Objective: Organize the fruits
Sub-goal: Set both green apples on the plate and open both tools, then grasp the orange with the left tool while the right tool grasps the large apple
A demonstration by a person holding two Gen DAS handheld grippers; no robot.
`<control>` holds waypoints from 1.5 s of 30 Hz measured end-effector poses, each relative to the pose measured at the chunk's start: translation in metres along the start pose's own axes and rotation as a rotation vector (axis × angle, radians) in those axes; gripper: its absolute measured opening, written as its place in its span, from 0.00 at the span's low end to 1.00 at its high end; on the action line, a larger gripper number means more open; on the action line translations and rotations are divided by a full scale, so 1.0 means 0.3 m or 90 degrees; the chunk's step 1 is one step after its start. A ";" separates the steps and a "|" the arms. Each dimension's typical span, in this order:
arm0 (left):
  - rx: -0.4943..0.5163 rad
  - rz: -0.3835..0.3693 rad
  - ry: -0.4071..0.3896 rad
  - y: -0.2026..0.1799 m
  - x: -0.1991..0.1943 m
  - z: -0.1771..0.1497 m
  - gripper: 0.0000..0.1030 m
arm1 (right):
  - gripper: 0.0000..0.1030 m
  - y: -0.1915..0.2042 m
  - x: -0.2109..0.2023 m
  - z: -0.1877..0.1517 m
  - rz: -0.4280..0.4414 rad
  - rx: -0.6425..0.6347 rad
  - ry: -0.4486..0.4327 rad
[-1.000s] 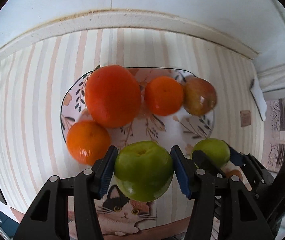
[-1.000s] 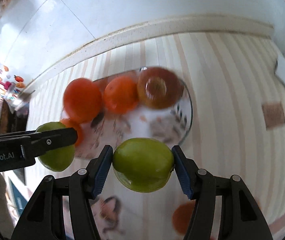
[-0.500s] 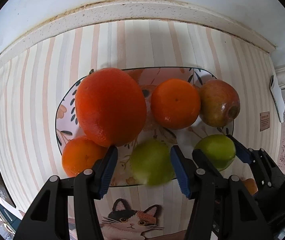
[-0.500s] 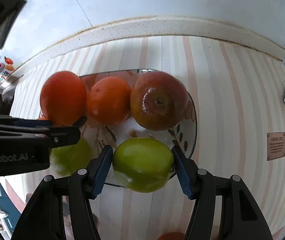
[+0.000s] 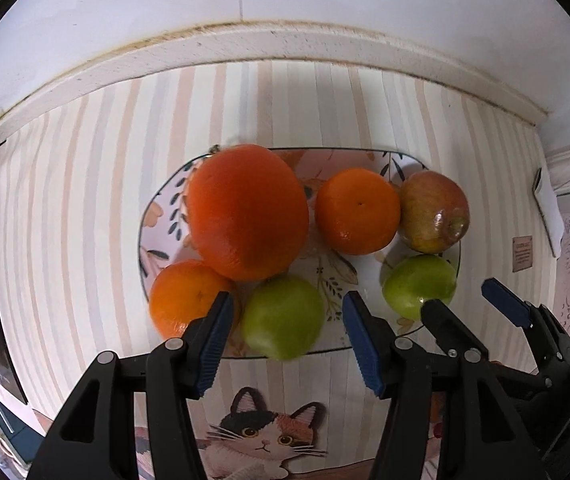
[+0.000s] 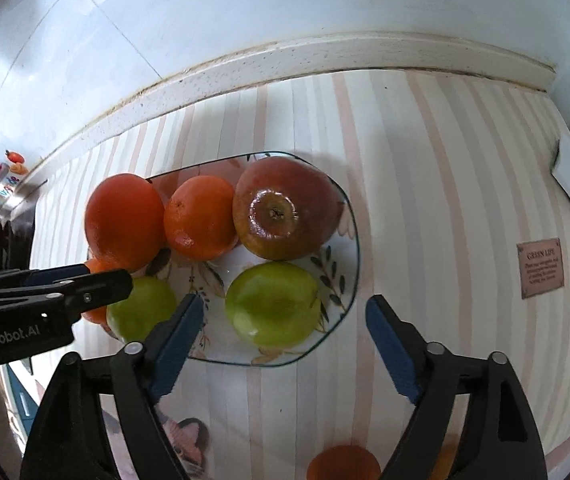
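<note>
Fruits sit on the plate, both tools spread

Fruits number 6 on the floral plate, and I read them from left to right in my left wrist view. At the near left rim sits a small orange, partly behind the left finger of my left tool. Just behind it is the big orange, touching a green apple that lies at the plate's near edge. That apple sits between the left tool's blue pads, which stand spread with a gap on each side; the tool holds nothing. Further right is a medium orange, then a red-yellow apple at the far right rim. In front of that one rests a second green apple.

My right tool enters at the lower right of this view. In the right wrist view its fingers are spread wide and empty, just short of the second green apple, which lies on the plate near its right rim.

The plate rests on a striped cloth covering the surface, with a cat picture printed near me. A small brown label is on the cloth to the right. 1 more orange fruit lies off the plate, near the bottom edge of the right wrist view.
</note>
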State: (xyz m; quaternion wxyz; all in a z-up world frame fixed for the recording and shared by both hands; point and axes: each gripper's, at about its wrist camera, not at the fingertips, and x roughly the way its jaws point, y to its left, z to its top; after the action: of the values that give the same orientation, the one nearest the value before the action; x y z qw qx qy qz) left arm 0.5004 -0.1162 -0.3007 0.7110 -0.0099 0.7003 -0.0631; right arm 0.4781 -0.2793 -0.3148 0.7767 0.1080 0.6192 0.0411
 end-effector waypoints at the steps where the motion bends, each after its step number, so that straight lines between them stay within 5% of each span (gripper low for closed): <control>1: -0.004 -0.002 -0.005 0.009 -0.010 -0.008 0.56 | 0.89 -0.003 -0.015 -0.005 -0.001 0.002 0.001; 3: -0.009 -0.001 -0.013 0.025 -0.027 -0.021 0.57 | 0.90 -0.001 -0.042 -0.017 -0.003 -0.001 -0.001; 7: -0.019 0.009 -0.036 0.052 -0.062 -0.064 0.77 | 0.92 0.014 -0.091 -0.054 -0.027 -0.017 -0.009; 13: -0.018 0.024 -0.074 0.070 -0.123 -0.144 0.88 | 0.94 0.043 -0.165 -0.117 -0.044 -0.033 -0.029; 45: 0.010 0.023 -0.259 0.071 -0.516 -0.572 0.88 | 0.94 0.196 -0.707 -0.444 -0.035 -0.058 -0.211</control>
State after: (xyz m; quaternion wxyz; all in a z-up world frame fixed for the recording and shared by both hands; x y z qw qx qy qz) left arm 0.3292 -0.0662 -0.1523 0.8387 -0.0040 0.5421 -0.0524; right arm 0.3042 -0.2485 -0.1279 0.8730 0.0611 0.4830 0.0298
